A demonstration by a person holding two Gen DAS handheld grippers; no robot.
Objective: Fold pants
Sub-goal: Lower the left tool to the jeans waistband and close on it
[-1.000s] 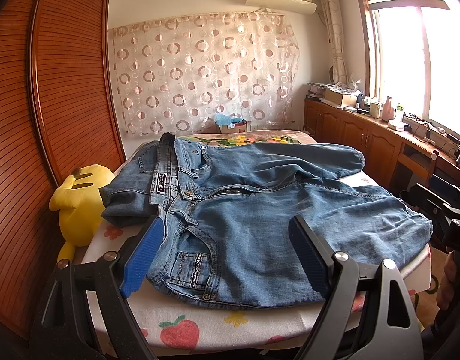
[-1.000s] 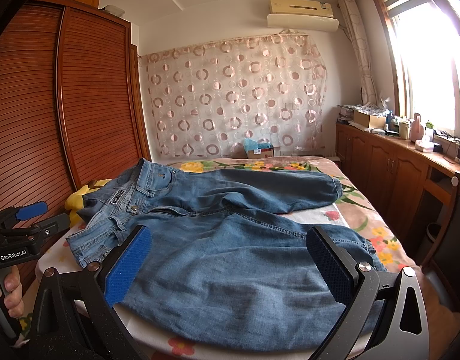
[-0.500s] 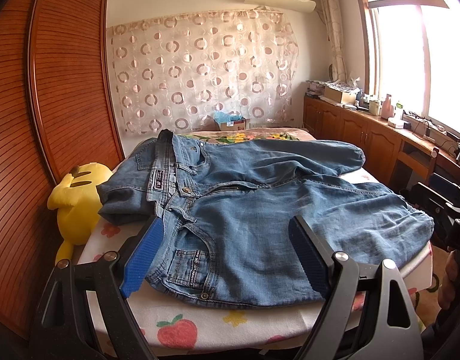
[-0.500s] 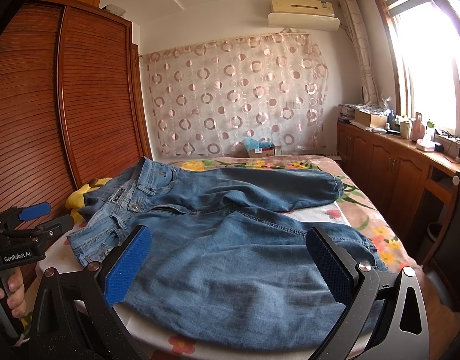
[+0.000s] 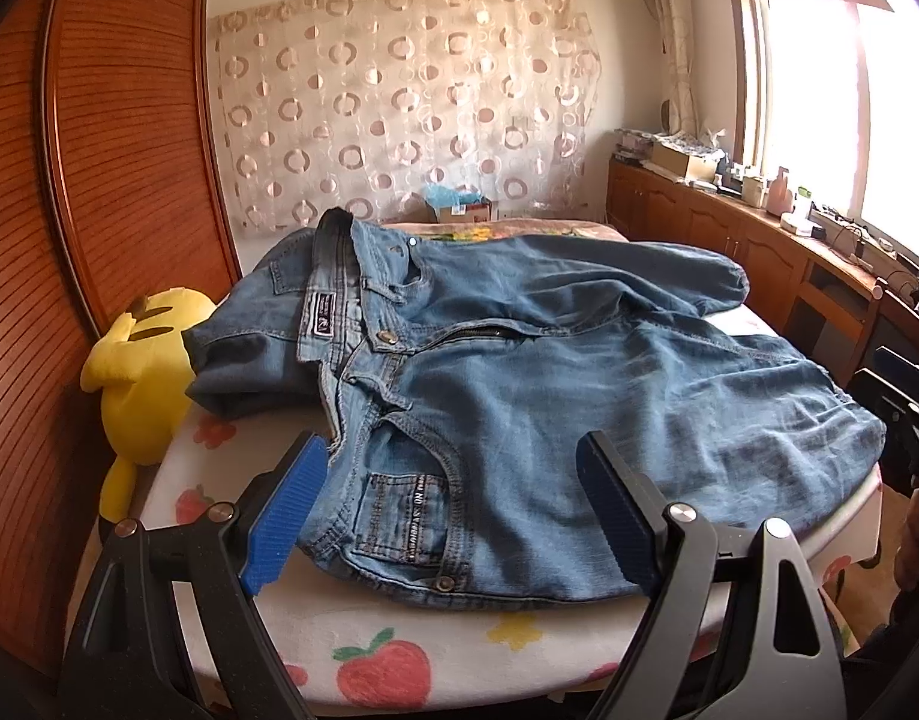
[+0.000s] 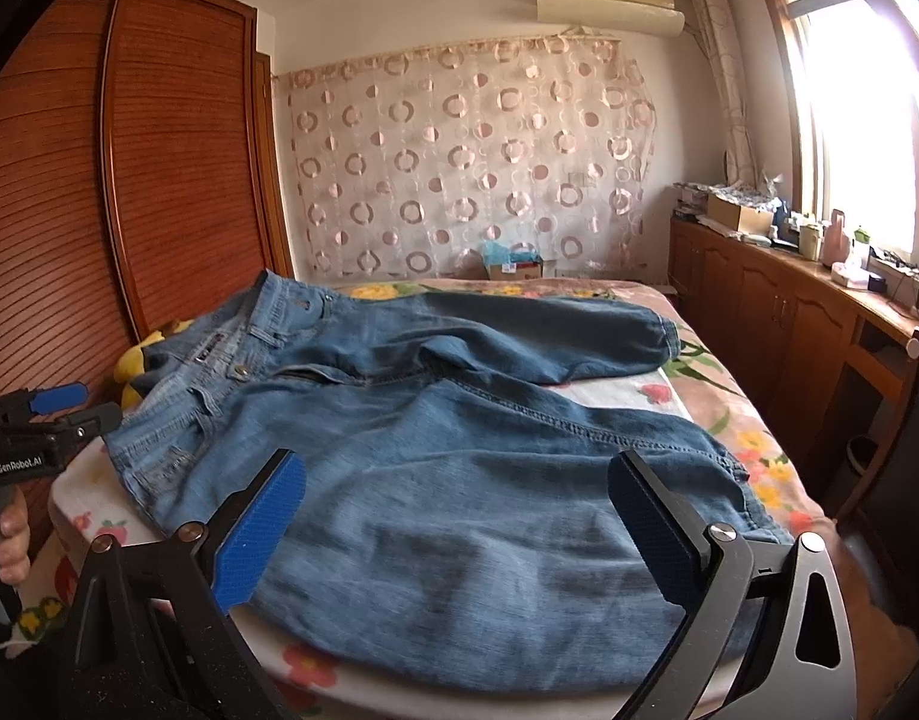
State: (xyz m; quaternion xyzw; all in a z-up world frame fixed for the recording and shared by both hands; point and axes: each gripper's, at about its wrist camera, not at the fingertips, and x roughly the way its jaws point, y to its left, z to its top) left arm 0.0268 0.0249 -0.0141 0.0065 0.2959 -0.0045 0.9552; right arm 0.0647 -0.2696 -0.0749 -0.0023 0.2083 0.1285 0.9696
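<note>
Pants (image 5: 549,384) lie spread flat on the bed (image 5: 399,654), waistband toward the yellow plush toy (image 5: 141,372). Left gripper (image 5: 453,516) and right gripper (image 6: 459,534) hover at the near edge, fingers wide apart, holding nothing.

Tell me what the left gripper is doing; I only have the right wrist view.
Observer: The left gripper is open, its jaws framing the near hip pocket of the jeans, gripping nothing.
Operator: Report the fly.
Observer: The zipper gapes open beside the waistband button.
Operator: Check left of the waistband.
Observer: A yellow plush toy hangs down between the bed and the wardrobe.
</note>
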